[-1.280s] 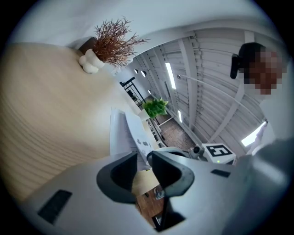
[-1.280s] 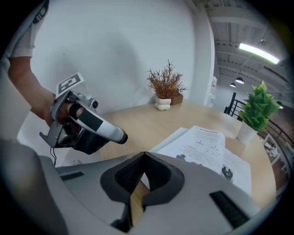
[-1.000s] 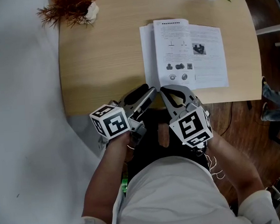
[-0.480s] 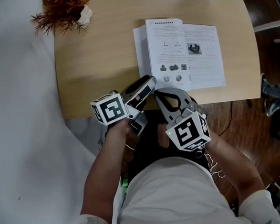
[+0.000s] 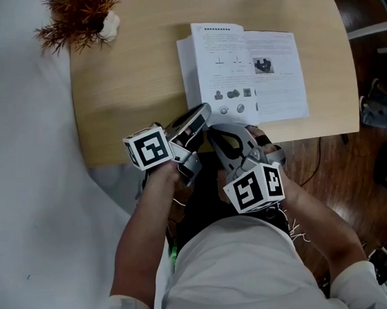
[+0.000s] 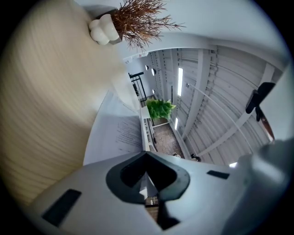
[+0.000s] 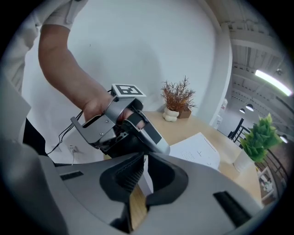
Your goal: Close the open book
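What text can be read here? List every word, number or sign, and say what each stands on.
Open book, printed pages with a heading line, text blocks and small pictures: too small and blurred to read in any view.
Left marker cube and right marker cube: black-and-white square patterns only, no letters or numbers.
Nothing else in view carries text, so no quotable words.

My light wooden worktop (image 5: 129,89) stands beside a white wall (image 7: 138,41). Dark plank floor (image 5: 340,167) adjoins its right edge. Ceiling strip lights (image 7: 272,81) are lit.
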`<act>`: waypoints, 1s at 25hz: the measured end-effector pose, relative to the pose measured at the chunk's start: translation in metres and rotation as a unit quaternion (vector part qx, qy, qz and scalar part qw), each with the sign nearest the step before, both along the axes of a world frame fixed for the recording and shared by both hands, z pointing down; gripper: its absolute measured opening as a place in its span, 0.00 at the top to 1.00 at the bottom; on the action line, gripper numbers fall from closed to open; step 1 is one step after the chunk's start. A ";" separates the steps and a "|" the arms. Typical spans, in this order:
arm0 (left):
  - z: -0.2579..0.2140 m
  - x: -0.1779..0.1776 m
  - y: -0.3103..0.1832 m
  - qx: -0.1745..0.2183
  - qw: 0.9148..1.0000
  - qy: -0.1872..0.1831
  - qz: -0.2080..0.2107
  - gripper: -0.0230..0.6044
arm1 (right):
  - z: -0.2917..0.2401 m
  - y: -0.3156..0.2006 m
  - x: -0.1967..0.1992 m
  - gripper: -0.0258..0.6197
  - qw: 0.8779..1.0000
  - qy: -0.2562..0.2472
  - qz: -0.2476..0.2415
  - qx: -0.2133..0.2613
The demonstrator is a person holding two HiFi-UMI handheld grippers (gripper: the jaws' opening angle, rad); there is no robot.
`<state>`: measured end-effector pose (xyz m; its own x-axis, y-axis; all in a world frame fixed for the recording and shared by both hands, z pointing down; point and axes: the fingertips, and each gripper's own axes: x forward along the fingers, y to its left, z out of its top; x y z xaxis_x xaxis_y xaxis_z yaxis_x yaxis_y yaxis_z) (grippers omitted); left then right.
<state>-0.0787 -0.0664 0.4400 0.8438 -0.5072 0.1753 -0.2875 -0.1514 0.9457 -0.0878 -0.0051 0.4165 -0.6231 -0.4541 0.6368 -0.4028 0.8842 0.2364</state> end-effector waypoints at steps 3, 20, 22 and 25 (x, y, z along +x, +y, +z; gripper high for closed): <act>-0.002 0.000 -0.002 0.002 1.000 -0.006 0.000 0.97 | 0.002 0.001 0.006 0.88 1.000 0.016 0.002 0.012; -0.003 0.001 0.000 -0.007 1.000 0.004 -0.004 0.97 | 0.010 0.002 -0.002 0.88 0.994 0.073 -0.028 0.072; -0.003 0.001 0.000 -0.006 1.000 0.002 -0.003 0.97 | 0.007 0.002 -0.002 0.89 0.995 0.063 -0.025 0.068; -0.002 0.000 0.000 -0.005 1.000 0.000 -0.004 0.97 | 0.006 0.003 -0.002 0.94 0.997 0.051 -0.021 0.061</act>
<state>-0.0787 -0.0665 0.4378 0.8401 -0.5115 0.1806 -0.2884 -0.1391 0.9473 -0.0896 -0.0021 0.4220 -0.5780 -0.5066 0.6397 -0.3337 0.8621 0.3813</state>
